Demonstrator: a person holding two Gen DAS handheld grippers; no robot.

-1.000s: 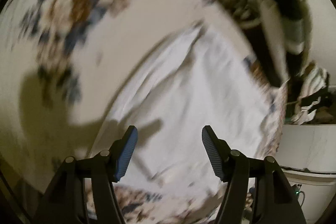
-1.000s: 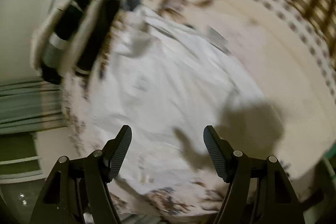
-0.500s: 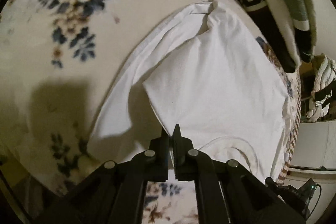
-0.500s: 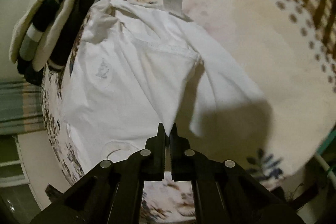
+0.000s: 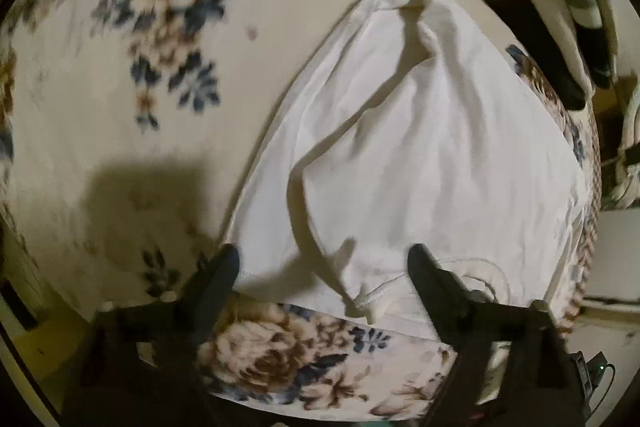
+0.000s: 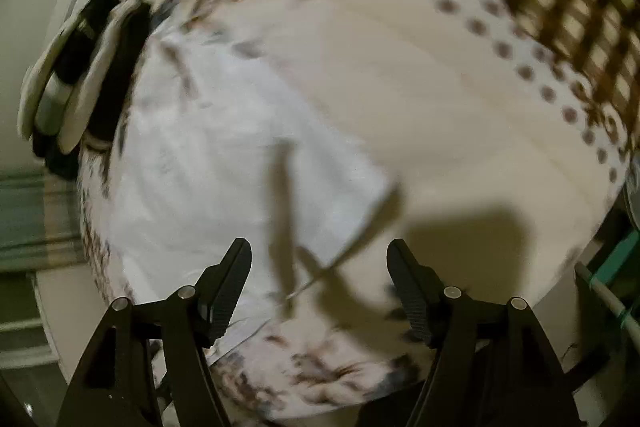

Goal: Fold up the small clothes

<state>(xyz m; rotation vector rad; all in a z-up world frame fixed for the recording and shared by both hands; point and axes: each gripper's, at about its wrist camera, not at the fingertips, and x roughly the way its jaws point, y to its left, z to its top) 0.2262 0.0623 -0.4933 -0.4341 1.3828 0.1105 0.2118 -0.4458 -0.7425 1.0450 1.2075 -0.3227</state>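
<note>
**Both tongs open over the white shirt**

The white shirt (image 5: 420,131) lies spread on the floral blanket (image 5: 120,107), one side folded in over the middle so a long fold edge runs from 12 o'clock down to 6 o'clock. The left gripper (image 5: 324,263) has just been opening; its jaws now stand wide apart above the shirt's near hem, with the folded corner between them but not pinched. A stack of folded clothes (image 5: 560,27) sits at 2 o'clock, just beyond the shirt.

In the right view the frame is blurred. The right gripper (image 6: 320,267) has also just been opening and its jaws are apart; the shirt (image 6: 208,163) spreads toward 10 o'clock, and its corner seems to lie between the fingers, untouched. The stack (image 6: 80,87) is at 9 o'clock.
</note>
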